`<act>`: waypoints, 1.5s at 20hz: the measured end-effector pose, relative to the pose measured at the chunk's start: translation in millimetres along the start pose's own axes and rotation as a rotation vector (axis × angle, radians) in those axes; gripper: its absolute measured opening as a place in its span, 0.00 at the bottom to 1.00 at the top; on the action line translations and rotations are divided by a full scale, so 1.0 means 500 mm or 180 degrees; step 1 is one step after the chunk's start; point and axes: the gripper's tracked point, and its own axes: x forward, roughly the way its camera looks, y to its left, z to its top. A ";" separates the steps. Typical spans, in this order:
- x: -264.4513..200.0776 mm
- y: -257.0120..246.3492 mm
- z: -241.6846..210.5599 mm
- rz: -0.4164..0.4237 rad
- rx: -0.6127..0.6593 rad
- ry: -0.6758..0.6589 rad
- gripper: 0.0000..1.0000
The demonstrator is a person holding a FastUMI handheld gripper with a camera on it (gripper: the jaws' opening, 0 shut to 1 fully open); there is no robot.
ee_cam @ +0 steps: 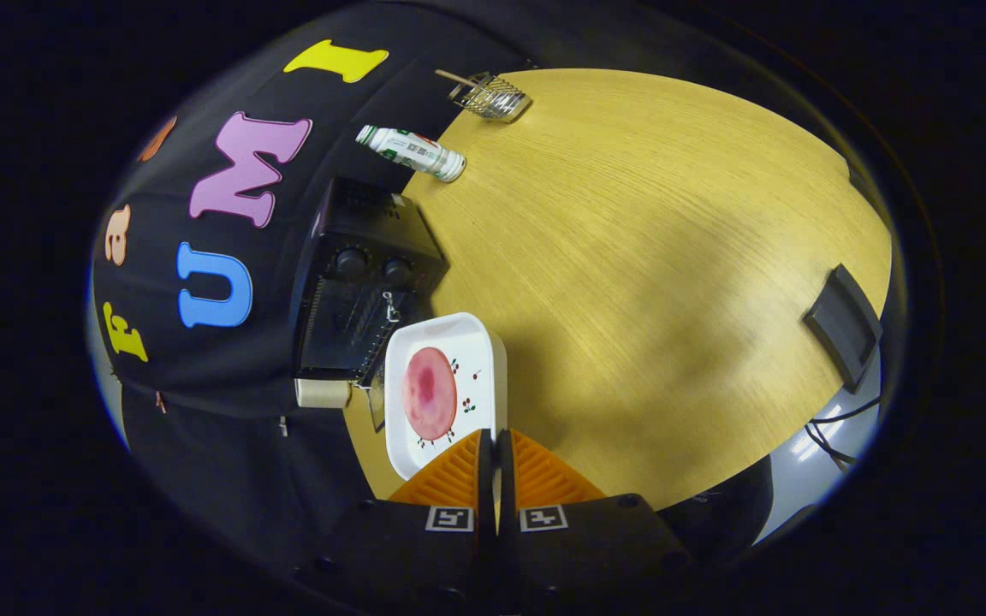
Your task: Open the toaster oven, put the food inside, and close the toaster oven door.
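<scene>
Between the two orange fingers of the gripper [495, 441], pressed almost together: near rim of the white plate [459, 329], clamped from both sides. On the plate, just ahead of the fingertips: the food [430, 393], a round pink slice, lying flat and still outside the oven.

Just beyond the plate and touching or nearly touching its far edge: the toaster oven [356, 291], black, two knobs on its front, back against the booth wall [228, 376]. Door state not readable with certainty; dark front, no lit cavity made out.

Judged progress: loading step in hand, plate gripped and presented at the oven front. Outstanding: insertion of the food, release, closing of the door. Opening to be counted as done only if the door proves down.

Clearances: tight on the oven side, plate edge crowding the oven front, little margin for tilt. Wide bare stretch of wooden table [647, 257] on the other side, ample for withdrawal. Well apart from the work: a bottle [412, 154] lying on its side beyond the oven, a wire basket [493, 98] farther off, a black block [842, 325] at the far table edge with cables [831, 428] past it.
</scene>
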 end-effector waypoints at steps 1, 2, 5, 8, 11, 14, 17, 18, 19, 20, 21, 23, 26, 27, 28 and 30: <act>0.004 0.022 -0.013 0.0050 0.0017 -0.0002 0.05; 0.013 0.044 -0.025 0.0090 0.0019 0.0013 0.05; 0.044 0.106 -0.061 0.0165 -0.0019 0.0054 0.05; 0.068 0.177 -0.083 0.0264 -0.0012 0.0098 0.05; 0.109 0.229 -0.085 0.0338 -0.0033 0.0089 0.05; 0.168 0.261 -0.068 0.0350 0.0033 0.0130 0.05; 0.234 0.274 -0.035 0.0320 0.0184 0.0145 0.05; 0.256 0.276 -0.021 0.0312 0.0219 0.0137 0.05; 0.279 0.276 -0.009 0.0290 0.0251 0.0126 0.05; 0.300 0.276 0.006 0.0274 0.0304 0.0119 0.05; 0.321 0.278 0.015 0.0261 0.0380 0.0114 0.05; 0.362 0.290 0.031 0.0280 0.0542 0.0102 0.05; 0.410 0.312 0.050 0.0318 0.0683 -0.0020 0.05; 0.426 0.318 0.052 0.0312 0.0738 -0.0038 0.05; 0.440 0.325 0.051 0.0338 0.0798 -0.0053 0.05; 0.460 0.348 0.051 0.0376 0.0921 -0.0100 0.05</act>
